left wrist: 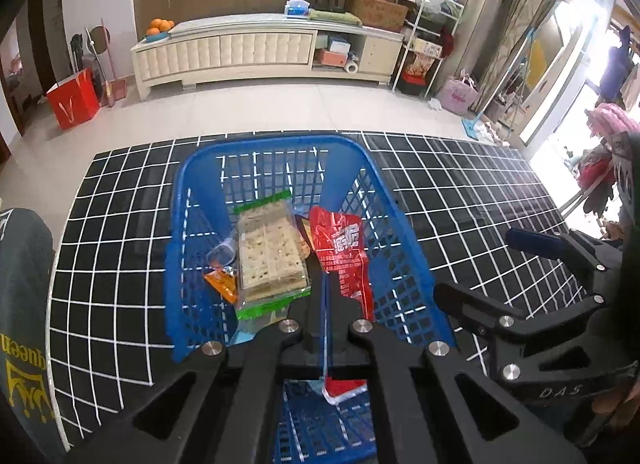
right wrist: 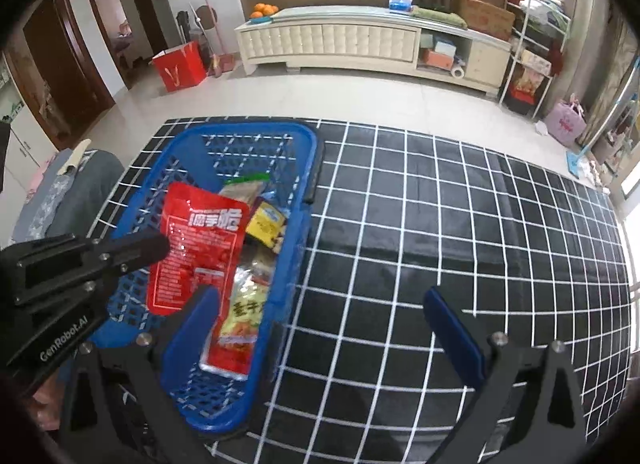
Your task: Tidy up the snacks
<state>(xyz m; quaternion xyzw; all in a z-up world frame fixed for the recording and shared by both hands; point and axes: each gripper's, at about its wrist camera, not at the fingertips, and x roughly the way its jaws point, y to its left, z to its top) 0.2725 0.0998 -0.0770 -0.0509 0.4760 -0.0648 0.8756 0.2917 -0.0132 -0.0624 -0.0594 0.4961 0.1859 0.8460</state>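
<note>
A blue plastic basket (left wrist: 276, 146) (right wrist: 304, 200) stands on the black grid-patterned table. My left gripper (left wrist: 326, 276) is shut on a red snack packet (left wrist: 340, 240) (right wrist: 196, 252) and holds it over the basket. Inside the basket lie a clear cracker pack with green ends (left wrist: 268, 254), a small orange packet (left wrist: 222, 284), a yellow packet (right wrist: 266, 220) and a yellow-red snack bag (right wrist: 240, 320). My right gripper (right wrist: 320, 324) is open and empty, over the basket's right rim and the table.
The black table with white grid lines (right wrist: 460, 232) stretches to the right of the basket. A cream TV cabinet (right wrist: 360, 40) stands against the far wall and a red bag (right wrist: 180, 66) sits on the floor. A person's knee (left wrist: 20, 284) is at the left.
</note>
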